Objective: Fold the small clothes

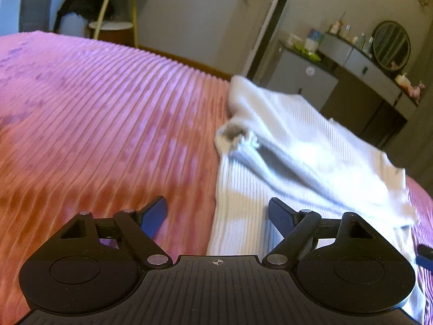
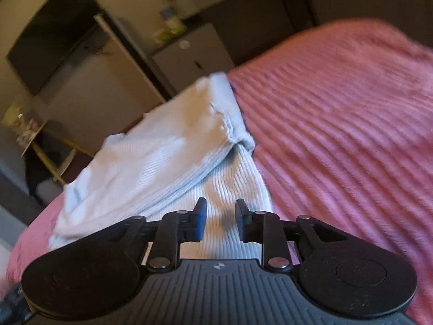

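A white ribbed garment point(image 1: 292, 146) lies partly folded on the pink ribbed bedspread point(image 1: 108, 113), with one layer turned over another and a frayed corner at its left side. My left gripper point(image 1: 217, 211) is open wide and empty, low over the garment's near left edge. In the right wrist view the same garment point(image 2: 162, 151) lies ahead on the bedspread point(image 2: 338, 124). My right gripper point(image 2: 220, 216) is open with a narrower gap, empty, just above the garment's near end. A bit of the right gripper shows at the left wrist view's right edge point(image 1: 425, 254).
Beyond the bed's far edge stand a grey cabinet point(image 1: 303, 78) and a dresser with bottles and a round mirror point(image 1: 391, 44). A small round side table point(image 1: 113, 24) with dark cloth stands at the back left. A dark screen point(image 2: 51, 32) hangs on the wall.
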`<state>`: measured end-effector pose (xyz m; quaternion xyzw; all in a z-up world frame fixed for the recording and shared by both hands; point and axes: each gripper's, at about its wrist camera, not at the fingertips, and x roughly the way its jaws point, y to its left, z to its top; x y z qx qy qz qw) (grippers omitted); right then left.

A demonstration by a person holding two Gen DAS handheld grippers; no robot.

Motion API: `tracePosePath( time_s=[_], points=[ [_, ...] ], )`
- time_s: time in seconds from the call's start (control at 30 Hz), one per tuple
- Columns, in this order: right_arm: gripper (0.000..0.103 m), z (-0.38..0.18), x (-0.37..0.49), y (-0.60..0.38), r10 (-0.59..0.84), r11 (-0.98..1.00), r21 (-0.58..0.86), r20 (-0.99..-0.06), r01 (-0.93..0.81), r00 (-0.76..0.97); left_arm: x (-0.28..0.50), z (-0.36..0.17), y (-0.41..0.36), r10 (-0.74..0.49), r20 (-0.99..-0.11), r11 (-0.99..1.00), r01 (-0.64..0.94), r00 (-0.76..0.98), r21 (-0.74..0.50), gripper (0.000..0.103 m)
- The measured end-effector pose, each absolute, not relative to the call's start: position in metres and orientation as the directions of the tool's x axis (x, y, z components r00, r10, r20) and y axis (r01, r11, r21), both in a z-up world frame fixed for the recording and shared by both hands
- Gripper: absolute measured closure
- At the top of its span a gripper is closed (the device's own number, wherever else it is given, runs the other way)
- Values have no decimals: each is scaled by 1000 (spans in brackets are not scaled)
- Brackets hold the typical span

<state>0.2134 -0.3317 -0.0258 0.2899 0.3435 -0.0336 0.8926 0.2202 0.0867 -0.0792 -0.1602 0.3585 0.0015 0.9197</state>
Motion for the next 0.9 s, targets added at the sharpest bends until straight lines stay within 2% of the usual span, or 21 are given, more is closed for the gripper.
tracePosePath(
  time_s=[0.07, 0.17, 0.23, 0.43, 0.63, 0.9],
  points=[
    [65, -23, 189, -336, 226, 806, 553, -618, 212, 753, 209, -77, 82, -115, -676, 960, -93, 728, -264, 20],
    [62, -27, 150, -336, 291, 815, 552, -654, 177, 699, 182, -74, 77, -122, -704, 976, -46, 699, -214, 20],
    [60, -30, 130, -336, 278, 836, 514, -696, 189, 662, 163, -74, 79, -112, -728, 982, -39, 676, -187, 20],
    [60, -35, 96, -358, 310, 785, 556, -734, 273, 605, 133, -72, 91, -156, -793, 969, -64, 589, -238, 19],
    [59, -30, 74, -366, 311, 808, 527, -761, 263, 569, 107, -70, 102, -225, -838, 945, -100, 498, -313, 20],
    [58, -39, 78, -365, 329, 833, 491, -810, 256, 485, 98, -69, 97, -205, -882, 958, -97, 425, -269, 29]
  ],
)
